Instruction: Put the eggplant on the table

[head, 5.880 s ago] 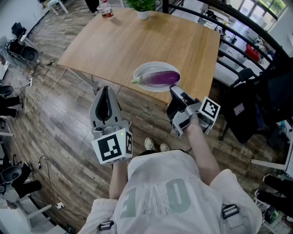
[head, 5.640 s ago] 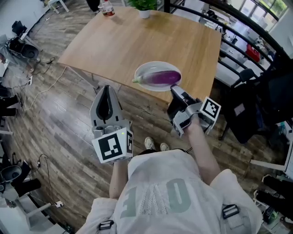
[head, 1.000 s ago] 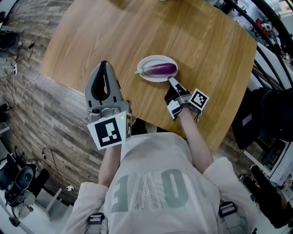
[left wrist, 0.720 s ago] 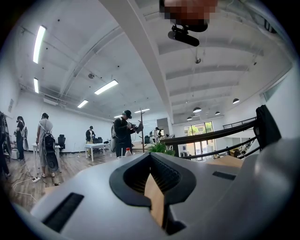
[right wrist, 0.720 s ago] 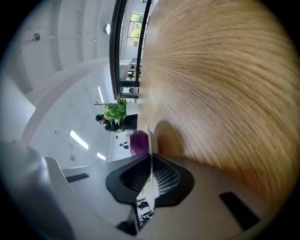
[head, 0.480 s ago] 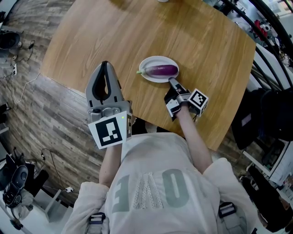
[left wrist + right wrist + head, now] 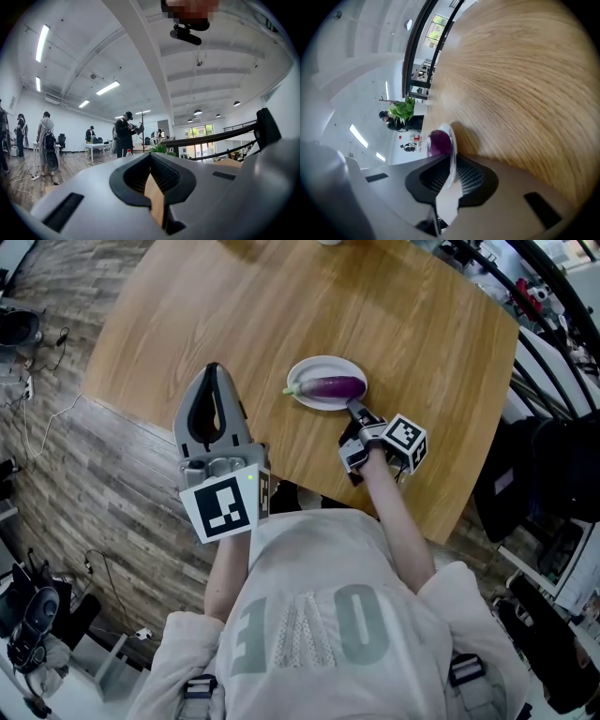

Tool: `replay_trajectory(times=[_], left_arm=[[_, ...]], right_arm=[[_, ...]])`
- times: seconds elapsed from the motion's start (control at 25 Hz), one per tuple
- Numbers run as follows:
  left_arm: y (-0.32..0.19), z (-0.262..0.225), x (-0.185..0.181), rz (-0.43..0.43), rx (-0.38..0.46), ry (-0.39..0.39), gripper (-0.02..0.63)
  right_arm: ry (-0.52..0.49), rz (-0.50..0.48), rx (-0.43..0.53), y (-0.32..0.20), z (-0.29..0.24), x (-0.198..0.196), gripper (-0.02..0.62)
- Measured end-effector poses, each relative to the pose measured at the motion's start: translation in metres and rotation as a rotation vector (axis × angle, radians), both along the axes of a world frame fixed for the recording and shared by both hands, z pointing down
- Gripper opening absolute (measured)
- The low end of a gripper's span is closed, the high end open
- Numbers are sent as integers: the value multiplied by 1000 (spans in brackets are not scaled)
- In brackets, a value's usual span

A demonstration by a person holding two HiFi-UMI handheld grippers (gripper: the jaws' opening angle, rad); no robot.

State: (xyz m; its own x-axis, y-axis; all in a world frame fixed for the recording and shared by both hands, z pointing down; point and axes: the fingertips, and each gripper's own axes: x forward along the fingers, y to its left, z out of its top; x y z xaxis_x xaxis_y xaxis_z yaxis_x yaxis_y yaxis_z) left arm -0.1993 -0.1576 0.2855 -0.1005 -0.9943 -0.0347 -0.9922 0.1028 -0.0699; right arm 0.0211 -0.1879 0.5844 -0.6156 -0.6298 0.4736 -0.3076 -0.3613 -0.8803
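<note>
Wide, bright workshop hall, pale wood underfoot and overhead lights on!

In the head view a light wooden tabletop [image 7: 281, 306] fills the top of the frame, with grey-brown plank floor [image 7: 103, 493] to the left, loose cables [image 7: 42, 418] at the left edge and a black railing [image 7: 553, 329] in the upper right. In the left gripper view, strip lights [image 7: 42, 42] sit in the upper left, a white ceiling beam [image 7: 140, 56] runs across, and windows [image 7: 199, 133] glow at centre right.

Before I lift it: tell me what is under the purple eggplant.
The purple eggplant lies on a white oval plate, on the light wooden table. The plate's middle beneath it is covered.
</note>
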Motion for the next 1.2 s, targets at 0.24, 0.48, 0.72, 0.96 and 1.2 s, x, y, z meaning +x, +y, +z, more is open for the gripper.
replay_trajectory(times=[0.24,0.48,0.72,0.96,1.2], left_arm=[[1,-3,2,8,11,8,8],[2,-5,1,14,22,21,8],[0,-6,-3,19,31,35,8],[-4,-8,-1,40,40,47,8],[-1,-13,6,51,57,55,8]], right_arm=[[42,-15,-53,4,-3,-1,63],[68,32,-179,20,-7,6,92],[57,57,-239,28,-6,11,128],[26,70,-217,28,-17,5,219],[106,129,-98,26,-62,26,221]])
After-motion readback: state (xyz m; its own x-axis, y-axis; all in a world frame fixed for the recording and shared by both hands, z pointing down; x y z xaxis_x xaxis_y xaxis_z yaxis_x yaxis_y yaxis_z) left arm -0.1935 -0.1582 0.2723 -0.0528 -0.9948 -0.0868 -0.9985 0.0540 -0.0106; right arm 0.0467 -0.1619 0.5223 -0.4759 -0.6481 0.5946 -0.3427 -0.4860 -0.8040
